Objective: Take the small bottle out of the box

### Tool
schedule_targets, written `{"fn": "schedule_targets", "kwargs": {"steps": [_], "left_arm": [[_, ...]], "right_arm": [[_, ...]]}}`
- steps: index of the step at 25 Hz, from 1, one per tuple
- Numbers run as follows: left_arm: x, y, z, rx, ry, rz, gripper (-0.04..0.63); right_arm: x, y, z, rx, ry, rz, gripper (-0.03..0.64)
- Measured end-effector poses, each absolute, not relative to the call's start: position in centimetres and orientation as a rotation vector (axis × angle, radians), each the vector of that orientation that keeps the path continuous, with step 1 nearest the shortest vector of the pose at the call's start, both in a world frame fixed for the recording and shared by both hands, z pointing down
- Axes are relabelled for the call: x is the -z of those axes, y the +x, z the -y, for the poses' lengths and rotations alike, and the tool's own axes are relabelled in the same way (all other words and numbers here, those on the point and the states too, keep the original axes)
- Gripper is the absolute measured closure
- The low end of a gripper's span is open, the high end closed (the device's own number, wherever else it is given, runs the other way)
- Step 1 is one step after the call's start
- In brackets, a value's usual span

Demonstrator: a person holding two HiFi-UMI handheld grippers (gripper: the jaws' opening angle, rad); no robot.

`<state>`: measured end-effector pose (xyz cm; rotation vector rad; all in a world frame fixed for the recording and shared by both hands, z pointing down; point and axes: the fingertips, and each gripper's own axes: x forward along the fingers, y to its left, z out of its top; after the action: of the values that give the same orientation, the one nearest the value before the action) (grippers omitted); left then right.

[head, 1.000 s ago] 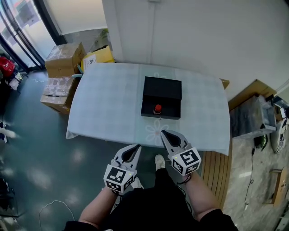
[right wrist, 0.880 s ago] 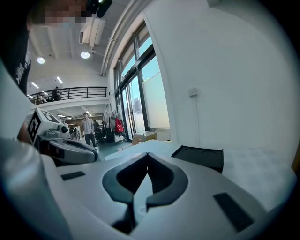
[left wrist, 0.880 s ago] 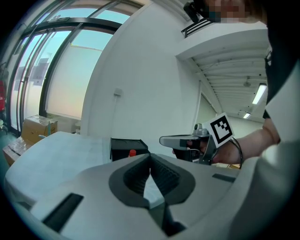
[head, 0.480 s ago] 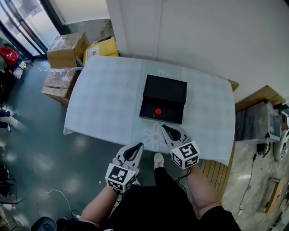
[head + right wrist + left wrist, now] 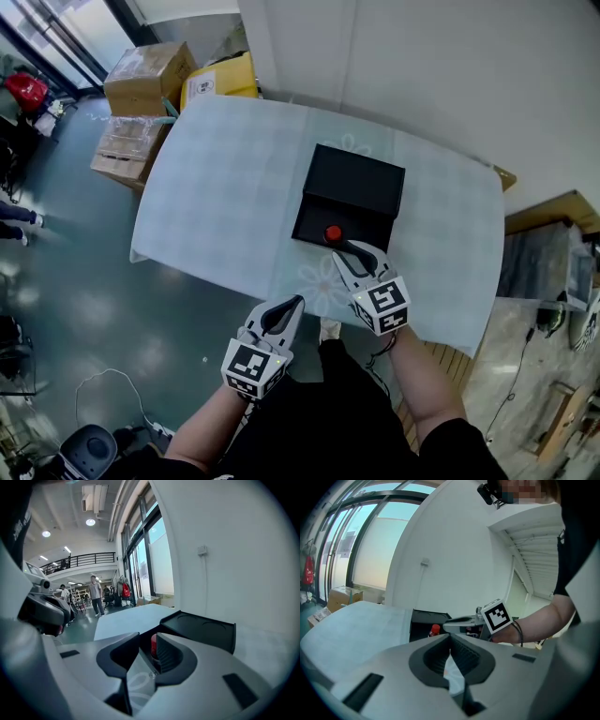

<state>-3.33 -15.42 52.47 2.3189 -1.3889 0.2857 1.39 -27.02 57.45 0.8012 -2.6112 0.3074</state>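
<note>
The small bottle (image 5: 332,232), known by its red cap, stands upright inside the black box (image 5: 309,223), close to the box's near wall. The box's lid (image 5: 361,178) is swung open to the far side. The box rests on a table covered with a pale blue checked cloth (image 5: 225,187), toward the table's near right part. The right gripper (image 5: 339,249) reaches over the table edge with its tips at the box's near wall, just beside the cap. In the right gripper view its jaws are opening, and the red cap (image 5: 153,645) shows in the gap between the tips (image 5: 146,643), just ahead of them, with the pads not pressing on it, so this claw is released. The left gripper (image 5: 296,302) hangs back off the near edge of the table, well apart from the box. In the left gripper view its tips (image 5: 450,637) meet, clenched on nothing, and beyond them the bottle (image 5: 434,630) and the other gripper's marker cube (image 5: 499,615) are visible. Cardboard cartons (image 5: 150,80) sit on the floor past the table's far left corner.
</note>
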Motion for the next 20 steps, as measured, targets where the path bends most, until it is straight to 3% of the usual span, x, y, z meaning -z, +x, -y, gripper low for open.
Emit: {"fn": "schedule_targets", "kwargs": {"steps": [7,20], "left_arm": [[-53.6,-3.5,15.8,-0.305,2.251,1.423,0.566],[-54.8,-4.7,16.1,-0.323,2.174,1.456,0.566]], "right_arm": [[-59.8,0.7,29.2,-0.276,0.756,2.585,0.445],[-61.4,-1.3,30.6,-0.204,0.652,2.566,0.426]]}}
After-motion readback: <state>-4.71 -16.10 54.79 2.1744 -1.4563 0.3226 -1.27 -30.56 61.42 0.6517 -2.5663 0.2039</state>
